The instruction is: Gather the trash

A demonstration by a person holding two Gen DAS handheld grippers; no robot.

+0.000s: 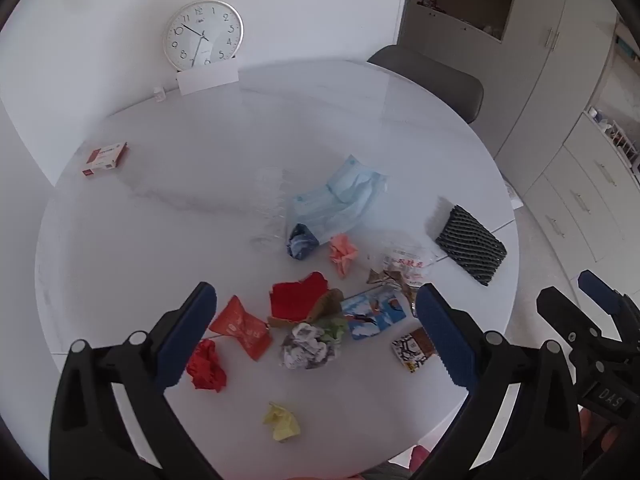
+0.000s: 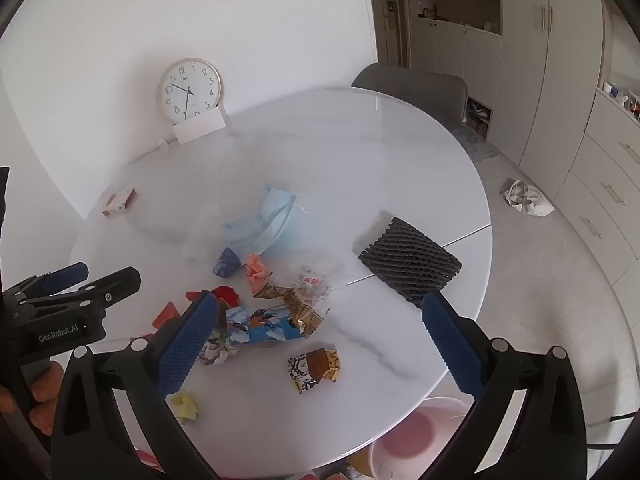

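Note:
Trash lies scattered on a round white table (image 1: 200, 220): a blue face mask (image 1: 340, 196), a black foam net (image 1: 470, 244), a pink paper ball (image 1: 342, 254), red paper (image 1: 296, 294), a red wrapper (image 1: 242, 328), a crumpled red ball (image 1: 206, 366), a white crumpled ball (image 1: 306, 348), a yellow paper ball (image 1: 282, 422), a blue picture wrapper (image 1: 374, 314) and a brown-white wrapper (image 2: 316, 368). My left gripper (image 1: 316, 334) is open and empty above the pile. My right gripper (image 2: 316, 340) is open and empty above the brown-white wrapper.
A wall clock (image 1: 203, 34) leans at the table's back behind a white card (image 1: 208, 78). A red-white box (image 1: 105, 158) lies far left. A grey chair (image 1: 432, 80) stands behind. Below the table's near edge is a pink-lined bin (image 2: 408, 436). Cabinets (image 2: 560, 80) line the right.

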